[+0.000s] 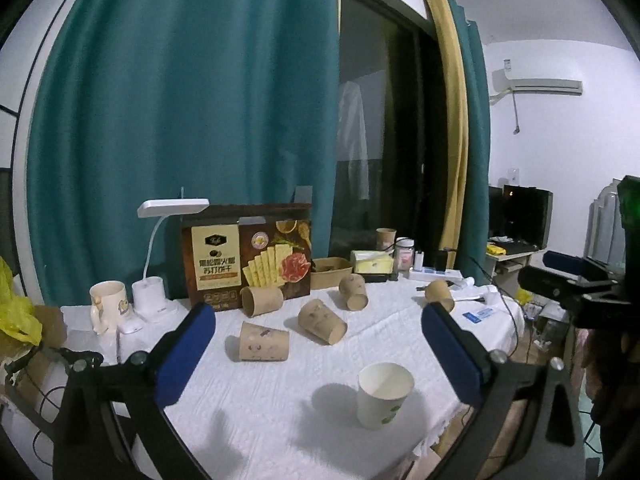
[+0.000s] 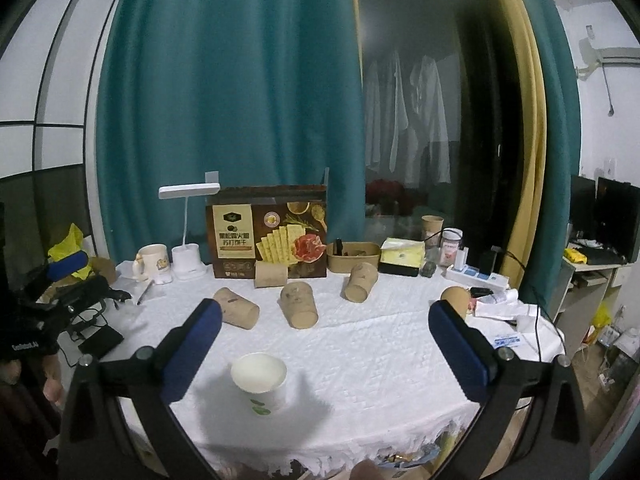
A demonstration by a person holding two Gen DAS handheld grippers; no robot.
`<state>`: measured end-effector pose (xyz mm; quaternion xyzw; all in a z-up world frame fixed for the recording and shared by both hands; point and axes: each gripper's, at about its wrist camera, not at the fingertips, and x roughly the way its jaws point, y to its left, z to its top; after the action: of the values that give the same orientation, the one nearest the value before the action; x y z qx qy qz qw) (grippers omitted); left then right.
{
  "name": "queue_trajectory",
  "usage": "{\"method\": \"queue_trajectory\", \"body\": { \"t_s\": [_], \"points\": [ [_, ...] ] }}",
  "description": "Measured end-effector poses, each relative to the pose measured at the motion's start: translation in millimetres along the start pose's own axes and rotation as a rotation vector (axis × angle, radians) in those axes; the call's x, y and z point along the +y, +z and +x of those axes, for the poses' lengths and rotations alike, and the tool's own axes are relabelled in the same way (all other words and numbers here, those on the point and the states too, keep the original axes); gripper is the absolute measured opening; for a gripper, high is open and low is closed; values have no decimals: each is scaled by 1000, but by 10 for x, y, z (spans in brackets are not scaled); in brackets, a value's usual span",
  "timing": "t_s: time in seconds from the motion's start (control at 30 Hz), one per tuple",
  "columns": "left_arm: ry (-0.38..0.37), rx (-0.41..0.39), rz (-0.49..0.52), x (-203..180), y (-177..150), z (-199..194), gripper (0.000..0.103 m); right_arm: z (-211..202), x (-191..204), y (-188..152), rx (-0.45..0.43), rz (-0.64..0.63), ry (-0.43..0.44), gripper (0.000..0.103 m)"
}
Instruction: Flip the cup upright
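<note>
Left wrist view shows the left gripper [image 1: 316, 344] with its blue pads spread wide and nothing between them; the white cup [image 1: 384, 396] stands upright on the white tablecloth [image 1: 260, 420], near the front edge, just below and between the two fingers but touched by neither; I judge that spread a release, the cup left to stand by itself. Right wrist view gives the same reading from the other side; the right gripper [image 2: 324, 344] also has its pads far apart and empty, and the white cup [image 2: 260, 384] sits low in the picture, nearer the left finger, mouth up.

The cup is plain white paper with a green leaf mark low on its wall; the rim is round and undented, the inside pale and apparently empty; it casts a soft shadow on the cloth and does not seem to lean.

Farther back, five brown paper cups [image 1: 264, 342] lie on their sides, well apart from the white one; they look like the cups that remain to be turned. A cracker box [image 1: 248, 256] and a white desk lamp [image 1: 172, 208] stand behind them at the curtain.
</note>
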<state>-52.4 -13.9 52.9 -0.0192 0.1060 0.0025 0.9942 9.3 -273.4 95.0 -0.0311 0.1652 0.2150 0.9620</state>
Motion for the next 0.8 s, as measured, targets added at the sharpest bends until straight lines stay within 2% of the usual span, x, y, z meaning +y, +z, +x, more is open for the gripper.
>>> {"method": "queue_trajectory", "body": {
  "t_s": [0.8],
  "points": [
    [-8, 24, -13, 27, -68, 111, 103, 152, 43, -77, 29, -6, 16, 102]
  ]
}}
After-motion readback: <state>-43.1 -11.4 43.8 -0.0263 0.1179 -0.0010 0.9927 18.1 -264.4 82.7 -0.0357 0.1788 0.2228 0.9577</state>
